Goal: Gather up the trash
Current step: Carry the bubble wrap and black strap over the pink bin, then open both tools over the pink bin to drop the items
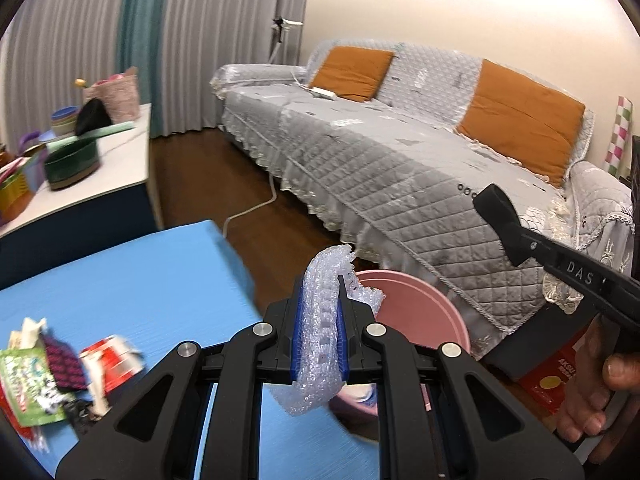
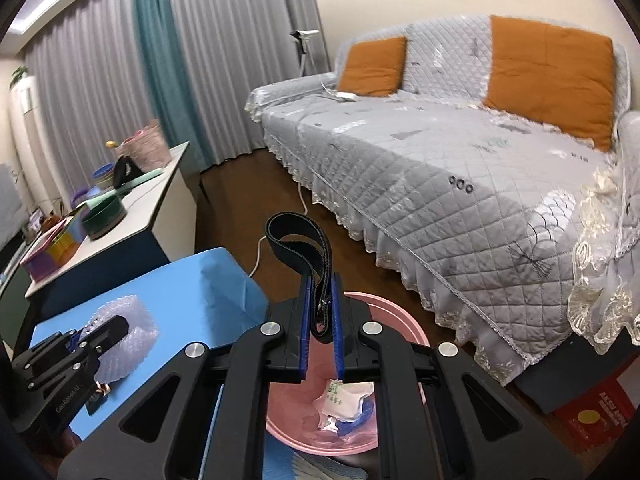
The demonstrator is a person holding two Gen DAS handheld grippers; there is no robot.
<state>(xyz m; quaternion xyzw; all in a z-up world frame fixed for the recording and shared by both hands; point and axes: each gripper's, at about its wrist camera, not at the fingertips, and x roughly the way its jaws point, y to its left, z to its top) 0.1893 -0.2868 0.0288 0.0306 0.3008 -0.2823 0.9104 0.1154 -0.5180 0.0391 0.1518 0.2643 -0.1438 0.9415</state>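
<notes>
Our left gripper (image 1: 320,312) pinching bubble wrap (image 1: 324,320), our right gripper (image 2: 320,320) pinching a black strap (image 2: 308,236), pink basin (image 2: 396,320) just below it

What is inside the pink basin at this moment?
In the pink basin, the right wrist view shows crumpled white wrappers with green print, plus blue and clear plastic scraps. The right gripper, clamping a black strap, hides the rest of the inside.
</notes>
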